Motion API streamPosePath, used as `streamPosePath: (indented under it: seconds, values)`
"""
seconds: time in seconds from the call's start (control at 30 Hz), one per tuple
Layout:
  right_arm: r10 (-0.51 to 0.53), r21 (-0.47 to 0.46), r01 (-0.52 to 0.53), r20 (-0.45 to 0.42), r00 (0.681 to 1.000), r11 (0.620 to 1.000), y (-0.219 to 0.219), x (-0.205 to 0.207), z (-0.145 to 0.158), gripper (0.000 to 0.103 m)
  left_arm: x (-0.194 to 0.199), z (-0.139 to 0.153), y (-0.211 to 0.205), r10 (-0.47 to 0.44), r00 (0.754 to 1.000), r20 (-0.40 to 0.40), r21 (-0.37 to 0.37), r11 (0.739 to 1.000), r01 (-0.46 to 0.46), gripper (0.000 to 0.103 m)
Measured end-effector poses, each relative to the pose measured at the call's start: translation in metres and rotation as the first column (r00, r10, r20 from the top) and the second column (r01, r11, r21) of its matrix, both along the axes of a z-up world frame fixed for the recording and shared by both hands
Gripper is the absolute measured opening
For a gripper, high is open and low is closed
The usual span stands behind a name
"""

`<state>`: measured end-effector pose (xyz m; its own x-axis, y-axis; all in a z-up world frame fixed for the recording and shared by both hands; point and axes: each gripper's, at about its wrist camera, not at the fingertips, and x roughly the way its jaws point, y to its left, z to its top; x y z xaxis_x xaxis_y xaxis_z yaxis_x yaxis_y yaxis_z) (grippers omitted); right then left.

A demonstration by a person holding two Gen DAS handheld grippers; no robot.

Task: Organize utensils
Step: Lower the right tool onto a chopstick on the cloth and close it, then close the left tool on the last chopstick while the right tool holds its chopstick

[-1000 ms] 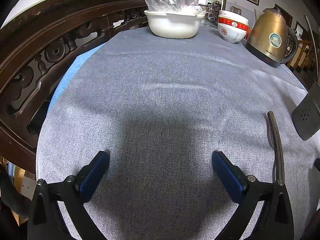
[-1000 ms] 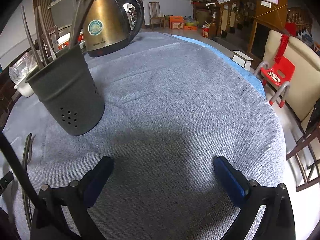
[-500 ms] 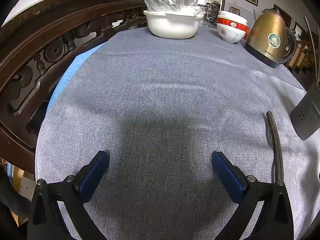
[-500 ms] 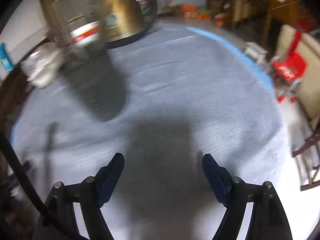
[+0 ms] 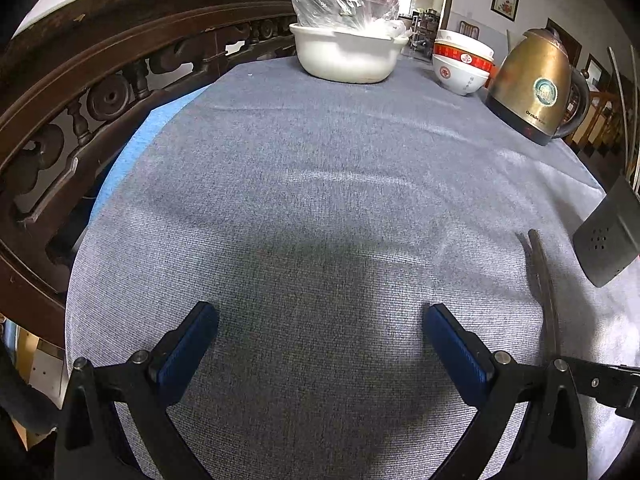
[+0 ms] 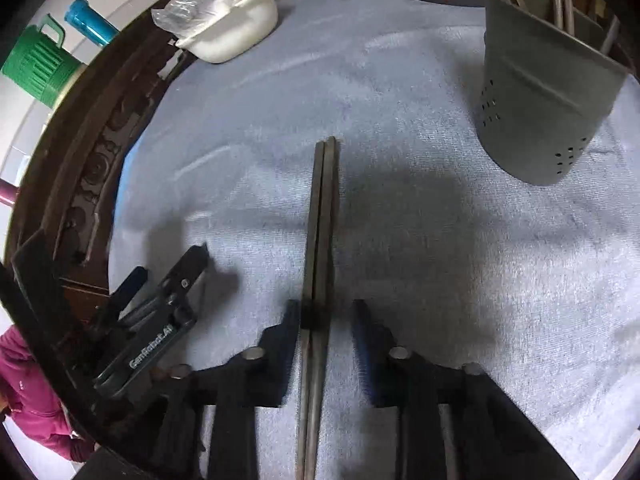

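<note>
Chopsticks [image 6: 320,240] lie paired on the grey cloth at centre frame, straddled by the right gripper [image 6: 325,316] whose jaws stand apart, so an off-centre squeeze could pinch only one stick or scatter both; the left gripper [image 5: 320,340] hangs wide open, lower left.

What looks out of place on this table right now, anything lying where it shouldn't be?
One thing: a pair of chopsticks lies flat on the grey tablecloth, outside the grey utensil holder that already holds others. The right gripper straddles the pair, fingers apart. Nothing looks spilled or broken.
</note>
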<state>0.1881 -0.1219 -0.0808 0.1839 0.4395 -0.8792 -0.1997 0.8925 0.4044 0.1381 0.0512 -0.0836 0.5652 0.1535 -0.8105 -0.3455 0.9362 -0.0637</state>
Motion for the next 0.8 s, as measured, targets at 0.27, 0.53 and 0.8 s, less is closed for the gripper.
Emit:
streamPosePath:
  seconds: [0.27, 0.53, 0.8]
  values:
    - [-0.06, 0.017, 0.06, -0.012, 0.998, 0.998, -0.048, -0.007, 0.0, 0.016, 0.001, -0.001, -0.002, 0.0, 1.0, -0.01, 0.014, 1.0, 0.0, 0.103]
    - [-0.107, 0.036, 0.107, -0.025, 0.994, 0.994, -0.071, -0.001, 0.001, 0.019, 0.002, -0.001, -0.002, 0.0, 1.0, -0.018, 0.024, 1.0, 0.0, 0.103]
    - [-0.026, -0.013, 0.026, -0.002, 1.0, 1.0, -0.049, 0.007, 0.002, 0.011, 0.003, -0.002, -0.002, 0.0, 1.0, -0.024, 0.032, 0.999, 0.001, 0.103]
